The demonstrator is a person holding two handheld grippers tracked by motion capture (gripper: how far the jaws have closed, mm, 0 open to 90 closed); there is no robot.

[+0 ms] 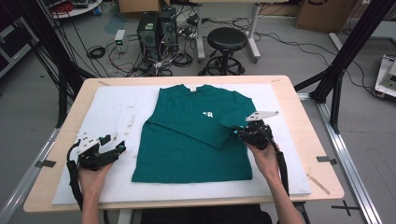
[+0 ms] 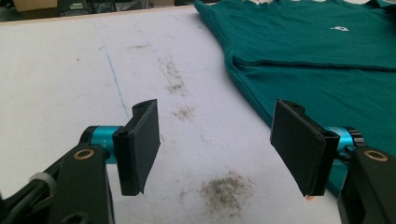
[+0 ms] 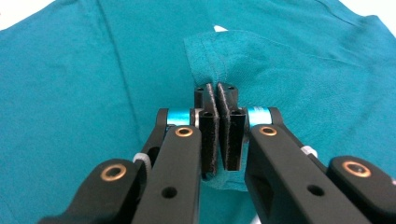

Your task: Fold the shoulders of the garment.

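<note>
A green T-shirt (image 1: 191, 135) lies flat on the white pad (image 1: 112, 107), collar toward the far edge, with a small white logo on the chest. My right gripper (image 1: 236, 132) is at the shirt's right side, shut on the right sleeve (image 1: 236, 119), which is pulled inward over the body. In the right gripper view the pads of my right gripper (image 3: 217, 100) pinch a bunched fold of the sleeve (image 3: 243, 56). My left gripper (image 1: 116, 145) rests on the pad left of the shirt. Its jaws (image 2: 215, 144) stand open with nothing between them, and the shirt's hem (image 2: 327, 46) lies just to the right.
The pad covers most of a wooden table (image 1: 303, 121) and carries dirty smudges (image 2: 224, 191). Beyond the table's far edge stand a black stool (image 1: 227, 39), computer towers (image 1: 156, 28) and loose cables on the floor. Black frame posts (image 1: 345, 56) rise at the right.
</note>
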